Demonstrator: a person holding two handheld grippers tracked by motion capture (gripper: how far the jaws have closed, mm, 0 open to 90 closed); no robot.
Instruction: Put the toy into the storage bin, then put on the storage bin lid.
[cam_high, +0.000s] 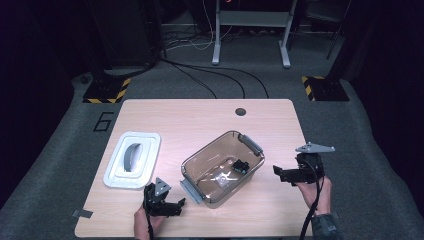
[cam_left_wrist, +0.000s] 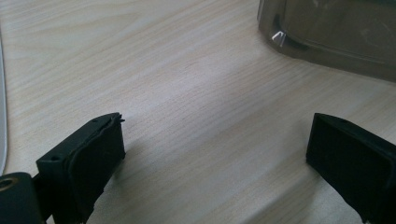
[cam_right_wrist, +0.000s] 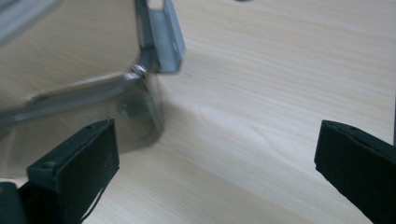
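On the pale wooden desk (cam_high: 200, 120), the clear smoky-brown plastic storage box with grey latch handles (cam_high: 222, 167) lay near the middle, between the two claws, with a small black object (cam_high: 240, 166) inside it. The right claw (cam_high: 278, 173) stood just beside the box's right end, released with nothing between its jaws. The left claw (cam_high: 181, 203) rested near the box's front-left corner, likewise spread and empty, with the white rectangular lid (cam_high: 132, 160) off to its left.

A white lid (cam_high: 132, 160) with a grey handle lies flat near the table's (cam_high: 200, 117) left edge. A small dark round hole (cam_high: 240, 111) sits close to the far edge. Grey tape (cam_high: 81, 214) marks the near left corner.
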